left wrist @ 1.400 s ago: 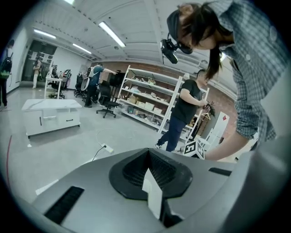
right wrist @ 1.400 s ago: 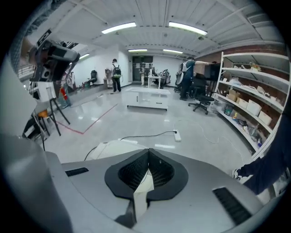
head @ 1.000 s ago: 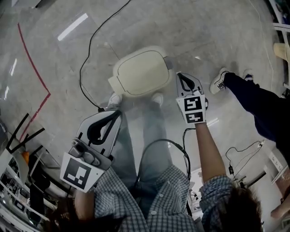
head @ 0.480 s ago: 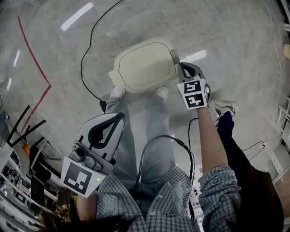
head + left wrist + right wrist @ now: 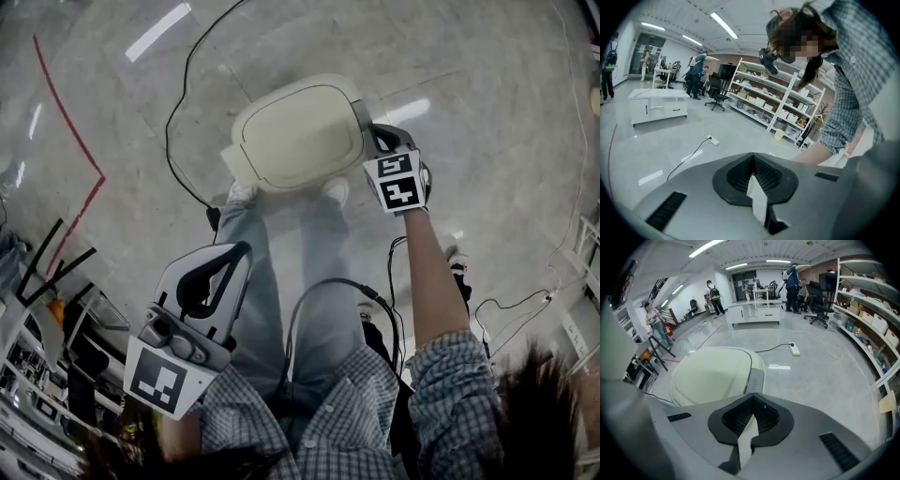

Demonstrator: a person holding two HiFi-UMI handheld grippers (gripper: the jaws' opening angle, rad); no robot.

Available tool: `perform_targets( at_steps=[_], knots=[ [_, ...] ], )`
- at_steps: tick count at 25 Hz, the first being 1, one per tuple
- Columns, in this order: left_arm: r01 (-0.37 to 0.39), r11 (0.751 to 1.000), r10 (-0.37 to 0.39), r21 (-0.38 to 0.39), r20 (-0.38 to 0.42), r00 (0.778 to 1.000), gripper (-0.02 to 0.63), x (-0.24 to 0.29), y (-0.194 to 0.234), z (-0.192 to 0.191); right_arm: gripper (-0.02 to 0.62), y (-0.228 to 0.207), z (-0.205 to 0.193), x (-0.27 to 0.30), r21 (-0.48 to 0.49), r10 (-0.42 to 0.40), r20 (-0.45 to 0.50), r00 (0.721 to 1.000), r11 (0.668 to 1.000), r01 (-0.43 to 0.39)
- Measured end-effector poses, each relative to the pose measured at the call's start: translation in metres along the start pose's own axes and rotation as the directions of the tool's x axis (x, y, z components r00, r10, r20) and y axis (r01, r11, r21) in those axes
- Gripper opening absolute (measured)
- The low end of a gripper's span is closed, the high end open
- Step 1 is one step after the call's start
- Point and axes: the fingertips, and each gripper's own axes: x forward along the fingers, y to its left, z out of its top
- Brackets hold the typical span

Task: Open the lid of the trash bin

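The cream trash bin [image 5: 298, 133] stands on the floor in front of the person's feet, its lid [image 5: 712, 373] down. A grey tab [image 5: 754, 379] sits at the lid's right edge. My right gripper [image 5: 378, 139] is shut and empty, its tip right at that tab side of the bin [image 5: 751, 394]. My left gripper [image 5: 214, 272] is held back near the person's left leg, well short of the bin, jaws shut with nothing between them [image 5: 752, 165].
A black cable [image 5: 178, 122] runs across the grey floor left of the bin, and a red floor line [image 5: 75, 150] lies further left. A power strip [image 5: 795, 349] and white cord lie beyond the bin. Shelving [image 5: 876, 310] lines the right; people stand far back.
The right gripper has moved up to the bin's right edge by the tab. A second person's legs at the right have gone from the head view. The left gripper has barely moved.
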Motion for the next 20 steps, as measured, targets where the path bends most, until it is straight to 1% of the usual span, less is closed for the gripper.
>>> perform_targets(
  at_steps=[4,8,20],
  knots=[
    [0.003,1.0,-0.003,0.001,-0.006,1.0,-0.003,0.0031,0.0024,-0.0002,0.017,-0.0041,-0.0008,0.0027,0.059,0.048,0.021,0.999,0.997,-0.049],
    [0.007,1.0,-0.007,0.005,-0.013,1.0,-0.003,0.0047,0.0011,0.0004,0.017,-0.0049,-0.0013,0.0038,0.078,0.081,0.021,0.996,0.994,-0.083],
    [-0.007,1.0,0.007,0.016,-0.002,1.0,-0.003,0.0012,0.0017,0.0069,0.017,-0.0051,-0.0005,0.0018,0.098,0.081,0.016,0.997,0.992,-0.082]
  ],
)
